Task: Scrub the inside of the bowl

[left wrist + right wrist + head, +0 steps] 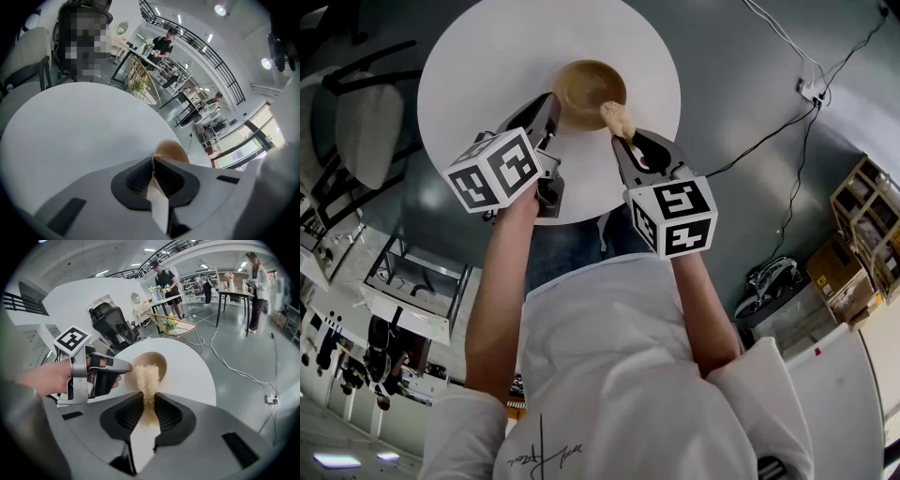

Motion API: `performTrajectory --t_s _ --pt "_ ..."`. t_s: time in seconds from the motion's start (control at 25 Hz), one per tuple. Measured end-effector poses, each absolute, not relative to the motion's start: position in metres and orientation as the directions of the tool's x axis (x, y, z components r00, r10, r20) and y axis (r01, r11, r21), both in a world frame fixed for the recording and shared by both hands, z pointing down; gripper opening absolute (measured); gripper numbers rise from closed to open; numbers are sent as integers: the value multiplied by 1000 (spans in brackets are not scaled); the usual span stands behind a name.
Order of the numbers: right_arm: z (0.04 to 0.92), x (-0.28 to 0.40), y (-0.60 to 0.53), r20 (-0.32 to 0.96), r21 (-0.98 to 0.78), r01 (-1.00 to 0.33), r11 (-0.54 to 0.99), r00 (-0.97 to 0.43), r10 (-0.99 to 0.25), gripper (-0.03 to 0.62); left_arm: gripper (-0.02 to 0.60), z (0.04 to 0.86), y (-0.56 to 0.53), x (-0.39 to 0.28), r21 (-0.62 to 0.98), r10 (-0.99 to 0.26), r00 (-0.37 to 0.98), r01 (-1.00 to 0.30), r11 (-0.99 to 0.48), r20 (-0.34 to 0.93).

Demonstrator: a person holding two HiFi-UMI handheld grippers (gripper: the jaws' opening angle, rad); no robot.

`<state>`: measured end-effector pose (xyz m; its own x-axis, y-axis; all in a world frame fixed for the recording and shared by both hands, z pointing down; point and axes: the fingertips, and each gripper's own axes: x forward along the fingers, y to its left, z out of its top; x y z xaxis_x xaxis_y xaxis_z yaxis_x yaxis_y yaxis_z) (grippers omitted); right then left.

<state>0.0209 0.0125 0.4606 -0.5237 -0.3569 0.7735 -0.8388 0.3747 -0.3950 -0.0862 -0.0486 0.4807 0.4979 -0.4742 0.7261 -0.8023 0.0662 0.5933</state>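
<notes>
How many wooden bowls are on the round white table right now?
1. The tan round wooden bowl sits near the middle of the round white table, its rim clamped by the left gripper. Part of the tabletop is covered, so another could be hidden.

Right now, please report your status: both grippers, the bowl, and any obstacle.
Left gripper shut on bowl rim. Right gripper shut on scrubber, tip at bowl's edge. Bowl upright on white table. No obstacle seen near it.
</notes>
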Motion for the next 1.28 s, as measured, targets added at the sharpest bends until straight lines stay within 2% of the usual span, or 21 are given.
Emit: performTrajectory --t_s 1.28 --pt "458 -22 23 739 -458 -774 437 -605 -298 89 15 482 -50 -91 602 -480 493 -793 96 726"
